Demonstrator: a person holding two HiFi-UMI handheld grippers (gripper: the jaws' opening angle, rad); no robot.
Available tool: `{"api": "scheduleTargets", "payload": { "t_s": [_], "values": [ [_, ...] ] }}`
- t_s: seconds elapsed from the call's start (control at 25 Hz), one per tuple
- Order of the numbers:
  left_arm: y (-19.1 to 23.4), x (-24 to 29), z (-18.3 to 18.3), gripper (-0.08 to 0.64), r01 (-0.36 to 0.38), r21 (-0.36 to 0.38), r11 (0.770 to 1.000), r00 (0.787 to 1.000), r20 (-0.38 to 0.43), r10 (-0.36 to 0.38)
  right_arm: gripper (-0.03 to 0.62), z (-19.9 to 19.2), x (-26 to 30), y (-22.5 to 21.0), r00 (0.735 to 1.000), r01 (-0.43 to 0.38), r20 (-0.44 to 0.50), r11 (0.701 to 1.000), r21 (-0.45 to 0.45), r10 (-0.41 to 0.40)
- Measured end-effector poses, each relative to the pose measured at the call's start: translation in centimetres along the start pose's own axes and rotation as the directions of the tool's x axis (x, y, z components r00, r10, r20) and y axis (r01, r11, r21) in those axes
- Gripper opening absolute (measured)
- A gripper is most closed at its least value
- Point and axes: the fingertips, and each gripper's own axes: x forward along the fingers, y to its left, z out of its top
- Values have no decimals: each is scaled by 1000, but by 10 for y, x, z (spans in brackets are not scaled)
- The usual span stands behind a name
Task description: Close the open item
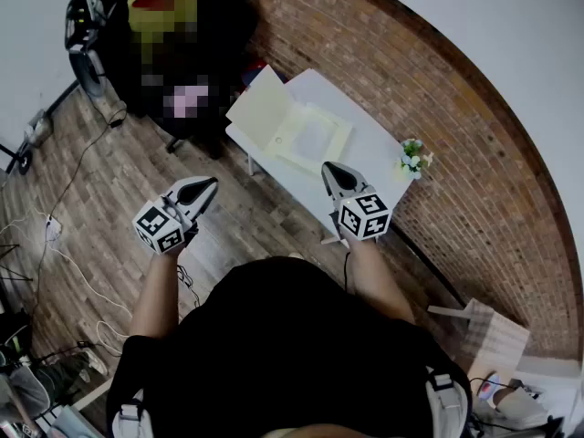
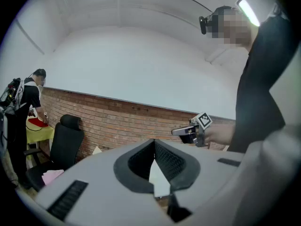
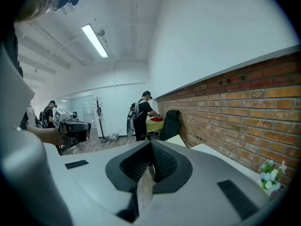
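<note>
Cardboard box [image 1: 294, 128], pale cream, is seen lying open on the white worktop [image 1: 370, 149], with its lid folded back flat toward the left end and its shallow base beside it. The worktop is set against a brick wall [image 1: 447, 117], and a small pot of flowers [image 1: 412, 159] is placed near its right end, well apart from the box.

Both tools are held out in front of the person, short of the box. The left gripper [image 1: 211, 183] is held level over the wooden floor [image 1: 100, 208], to the left of the worktop; its fingers are pressed together along their whole length, and nothing is caught between them. The right gripper [image 1: 327, 168] is tipped slightly downward over the near edge of the worktop, just beside the box base but apart from it; its fingers are likewise closed on each other, with nothing held.

A black office chair [image 2: 66, 142] is seen by the wall beyond the worktop's far end, and another person [image 3: 142, 114] is seen standing past it at a yellow-covered table.
</note>
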Motion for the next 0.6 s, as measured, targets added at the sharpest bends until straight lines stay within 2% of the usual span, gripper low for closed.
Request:
{"api": "scheduleTargets", "payload": {
  "t_s": [0.4,0.6],
  "values": [
    [8,-13,-9,12,-23,-18,1000,1000,-20,23,20,-6,-2,13,1000,25,-12,1000,-10,-25],
    [8,-15,-4,12,-18,-28,999,1000,18,18,20,-2,-9,14,999,14,33,1000,26,-15]
  ]
}}
